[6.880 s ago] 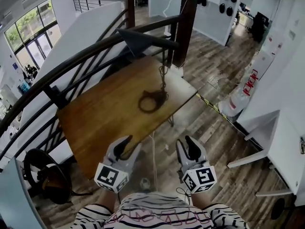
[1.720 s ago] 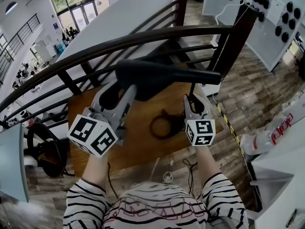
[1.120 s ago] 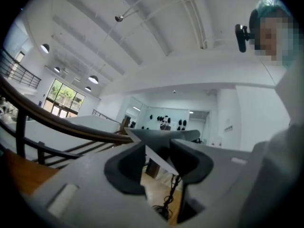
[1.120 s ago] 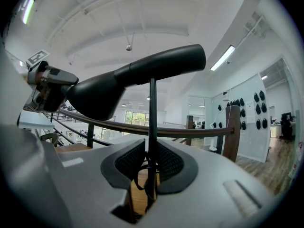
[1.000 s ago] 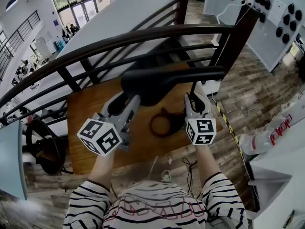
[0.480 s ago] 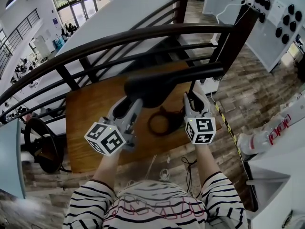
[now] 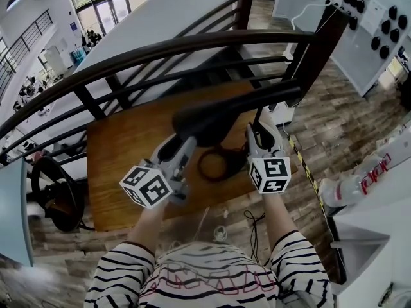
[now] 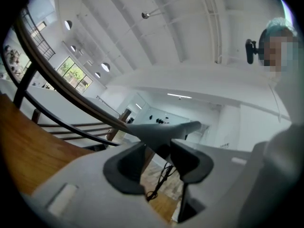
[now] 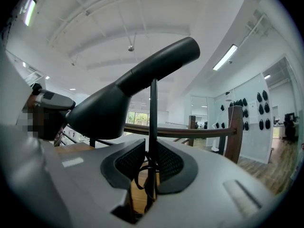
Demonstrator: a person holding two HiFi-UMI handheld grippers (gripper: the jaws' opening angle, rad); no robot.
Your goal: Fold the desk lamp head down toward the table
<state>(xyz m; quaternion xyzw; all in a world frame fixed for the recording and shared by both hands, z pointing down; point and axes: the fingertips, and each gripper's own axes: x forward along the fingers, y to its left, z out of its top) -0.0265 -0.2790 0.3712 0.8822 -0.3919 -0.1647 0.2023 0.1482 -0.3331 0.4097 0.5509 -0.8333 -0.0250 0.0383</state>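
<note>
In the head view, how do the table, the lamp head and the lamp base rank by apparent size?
1. table
2. lamp head, nearer the camera
3. lamp base, partly hidden

Lamp head (image 7: 212, 122) covers the left gripper's (image 7: 174, 149) jaw tips and part of the lamp base (image 7: 201, 167)

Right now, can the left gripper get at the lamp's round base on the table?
Probably not as things stand: the left gripper is clamped on the lamp head, which hangs above the base.
</note>
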